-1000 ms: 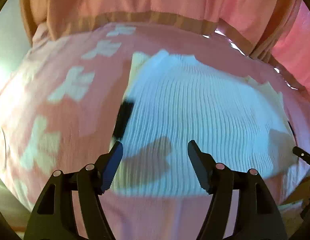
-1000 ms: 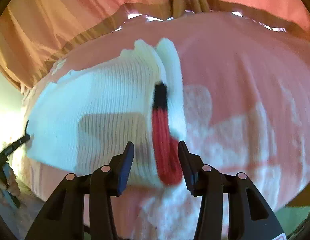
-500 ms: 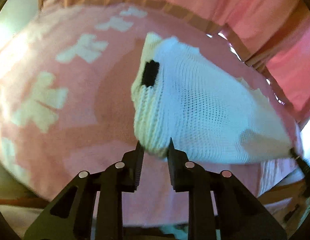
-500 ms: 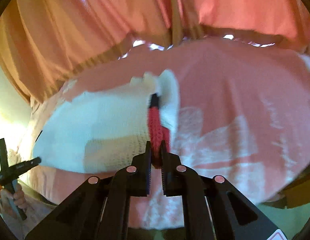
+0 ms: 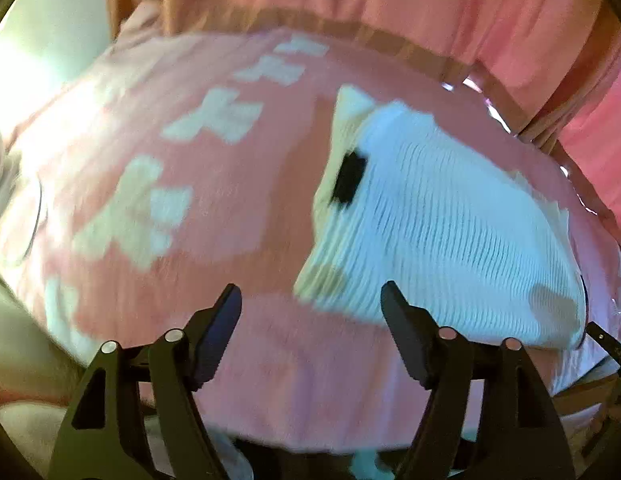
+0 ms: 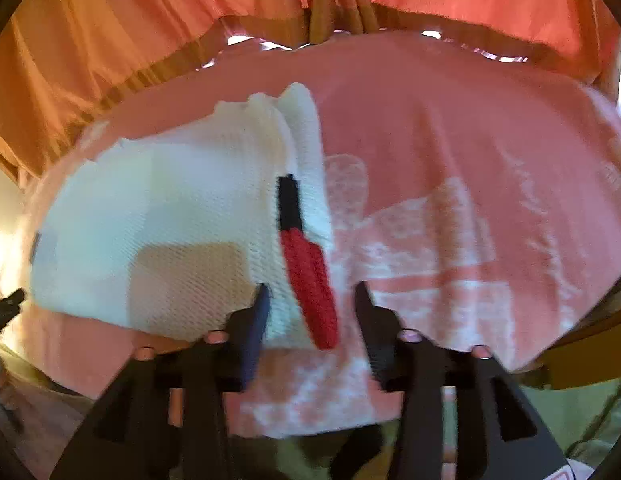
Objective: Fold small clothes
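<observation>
A white ribbed knit garment [image 5: 450, 228] lies folded on a pink cloth with pale patches [image 5: 158, 200]. It has a black patch [image 5: 348, 180] near its left edge. In the right wrist view the garment [image 6: 170, 232] shows a red and black strip [image 6: 310, 280] along its right edge. My left gripper [image 5: 310, 304] is open and empty, just in front of the garment's near left corner. My right gripper [image 6: 310, 304] is open, with the red strip's end between its fingers, not clamped.
Pink and orange curtains [image 5: 390, 8] hang behind the table's far edge, also in the right wrist view [image 6: 110, 40]. The other gripper's tip [image 6: 6, 308] shows at the left edge. The pink cloth [image 6: 470, 200] stretches to the right of the garment.
Both grippers were shut on the garment's near edge half a second ago, lifting it. Now both have opened and let go, and the garment lies flat again.
</observation>
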A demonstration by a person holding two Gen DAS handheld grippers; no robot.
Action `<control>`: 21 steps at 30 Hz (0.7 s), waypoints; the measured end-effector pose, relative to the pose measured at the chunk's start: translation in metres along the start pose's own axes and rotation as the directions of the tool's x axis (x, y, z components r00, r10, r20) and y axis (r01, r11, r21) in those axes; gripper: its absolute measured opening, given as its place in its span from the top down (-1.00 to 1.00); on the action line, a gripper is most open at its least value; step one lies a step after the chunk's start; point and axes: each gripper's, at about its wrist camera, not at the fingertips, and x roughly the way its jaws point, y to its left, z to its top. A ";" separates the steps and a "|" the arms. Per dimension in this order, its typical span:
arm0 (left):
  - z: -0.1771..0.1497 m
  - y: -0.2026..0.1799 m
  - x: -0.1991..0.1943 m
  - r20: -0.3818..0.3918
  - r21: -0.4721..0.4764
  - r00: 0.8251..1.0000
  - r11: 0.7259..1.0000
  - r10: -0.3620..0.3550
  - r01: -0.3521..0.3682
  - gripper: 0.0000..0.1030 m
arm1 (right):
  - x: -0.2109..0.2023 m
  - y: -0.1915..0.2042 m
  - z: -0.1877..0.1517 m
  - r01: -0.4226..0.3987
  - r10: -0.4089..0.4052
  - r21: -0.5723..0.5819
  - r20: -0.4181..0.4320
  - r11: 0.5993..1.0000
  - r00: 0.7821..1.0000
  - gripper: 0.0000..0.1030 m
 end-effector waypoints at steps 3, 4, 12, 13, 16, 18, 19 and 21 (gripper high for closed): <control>0.011 -0.011 0.021 -0.031 0.022 0.999 0.999 -0.028 0.029 -0.29 | 0.015 0.004 0.011 -0.058 0.059 0.032 -0.023 0.998 0.998 0.08; 0.013 -0.014 0.028 -0.050 0.020 0.998 0.999 -0.030 0.031 0.23 | 0.019 0.006 0.017 -0.060 0.060 0.035 -0.025 0.998 0.998 0.08; -0.012 0.003 0.023 -0.175 0.029 0.984 1.000 0.011 -0.006 0.80 | 0.015 0.011 0.022 -0.031 0.031 -0.009 -0.013 0.999 0.999 0.08; -0.014 0.003 0.021 -0.171 0.035 0.985 0.999 0.013 -0.007 0.77 | 0.014 0.011 0.024 -0.031 0.031 -0.010 -0.016 0.999 0.999 0.08; -0.004 -0.010 0.010 -0.113 0.081 0.992 0.996 0.058 -0.049 0.67 | 0.011 0.014 0.040 -0.063 0.063 -0.024 -0.018 0.998 0.998 0.08; 0.014 -0.024 -0.006 -0.059 0.095 0.998 0.995 0.022 -0.016 0.47 | 0.007 0.023 0.058 -0.055 0.054 -0.076 -0.007 0.996 0.999 0.06; 0.028 -0.032 -0.015 -0.020 0.103 1.000 0.995 -0.001 0.003 0.15 | 0.006 0.027 0.068 -0.050 0.050 -0.102 -0.002 0.994 0.999 0.03; 0.049 -0.044 -0.022 0.034 0.112 0.999 0.993 -0.031 0.027 -0.25 | 0.011 0.032 0.092 -0.051 0.052 -0.142 0.000 0.989 0.999 -0.06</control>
